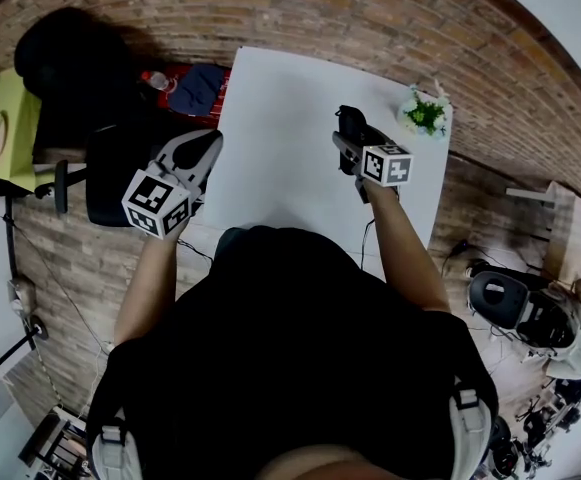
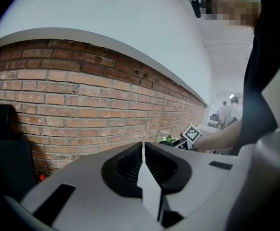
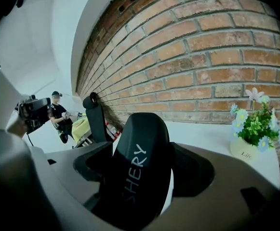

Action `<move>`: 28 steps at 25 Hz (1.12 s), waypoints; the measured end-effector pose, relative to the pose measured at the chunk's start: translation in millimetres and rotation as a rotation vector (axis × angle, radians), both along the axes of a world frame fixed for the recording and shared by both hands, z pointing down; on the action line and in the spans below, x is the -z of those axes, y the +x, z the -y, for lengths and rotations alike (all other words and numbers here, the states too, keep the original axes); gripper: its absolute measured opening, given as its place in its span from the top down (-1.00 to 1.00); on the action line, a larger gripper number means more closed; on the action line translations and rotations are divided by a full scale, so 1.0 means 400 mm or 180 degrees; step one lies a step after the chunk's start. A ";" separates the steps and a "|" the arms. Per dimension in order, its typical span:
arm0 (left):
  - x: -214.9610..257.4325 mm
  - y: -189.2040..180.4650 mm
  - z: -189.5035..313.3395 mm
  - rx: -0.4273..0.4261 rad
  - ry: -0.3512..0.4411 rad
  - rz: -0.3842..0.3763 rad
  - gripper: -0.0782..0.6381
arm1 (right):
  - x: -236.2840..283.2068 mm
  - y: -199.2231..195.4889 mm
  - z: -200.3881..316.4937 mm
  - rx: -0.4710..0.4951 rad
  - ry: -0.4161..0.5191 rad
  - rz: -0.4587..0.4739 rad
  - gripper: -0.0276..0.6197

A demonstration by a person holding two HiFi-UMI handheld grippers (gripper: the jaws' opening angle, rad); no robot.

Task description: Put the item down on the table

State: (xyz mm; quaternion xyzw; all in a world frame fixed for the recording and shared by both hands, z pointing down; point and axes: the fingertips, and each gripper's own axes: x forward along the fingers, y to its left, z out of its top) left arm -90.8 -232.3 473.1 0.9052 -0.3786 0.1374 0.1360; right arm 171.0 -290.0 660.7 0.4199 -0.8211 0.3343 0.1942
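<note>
**Carry step: item held over the tabletop, not yet down**

My right hand-held gripper (image 3: pixel 140 177) is clamped on the black, smooth, rounded plastic item (image 3: pixel 142 138), which stands up between the jaws. In the head view it hangs over the right part of the white tabletop (image 1: pixel 280 108), so I judge the put-down is not yet done. Next I need to lower the item until it rests on a bare patch, well short of the small pale pot of flowers (image 3: pixel 247 147) at the far corner. Then I spread the jaws and lift away without dragging it. My left hand-held gripper (image 2: pixel 143 160) has its jaws pressed together on nothing, off the tabletop's left edge. White letters on the item read "SHERY"; any earlier letters are hidden low in the jaws. The pot bears small print, perhaps "Life".
</note>
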 end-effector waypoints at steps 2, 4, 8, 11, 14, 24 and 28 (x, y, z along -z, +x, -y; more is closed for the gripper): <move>-0.006 0.003 0.005 -0.0012 -0.0012 0.0000 0.72 | -0.013 -0.007 0.002 0.0023 -0.0028 -0.0007 -0.25; -0.011 0.005 0.011 -0.0018 -0.0025 -0.0002 0.72 | -0.027 -0.010 0.006 0.0029 -0.0055 -0.0018 -0.25; -0.025 0.000 0.022 -0.0031 -0.0050 0.0007 0.72 | -0.058 -0.021 0.013 0.0041 -0.0113 -0.0037 -0.25; -0.036 -0.012 0.025 -0.0025 -0.0078 0.0015 0.72 | -0.091 -0.030 0.018 0.0054 -0.0161 -0.0067 -0.25; -0.047 -0.018 0.033 -0.0009 -0.0108 0.0021 0.72 | -0.127 -0.031 0.024 0.0045 -0.0221 -0.0108 -0.25; -0.081 -0.032 0.032 0.0050 -0.0215 0.0001 0.72 | -0.183 -0.055 0.037 0.0117 -0.0331 -0.0174 -0.25; -0.096 -0.035 0.035 0.0058 -0.0250 -0.0007 0.72 | -0.221 -0.064 0.041 0.0131 -0.0388 -0.0237 -0.25</move>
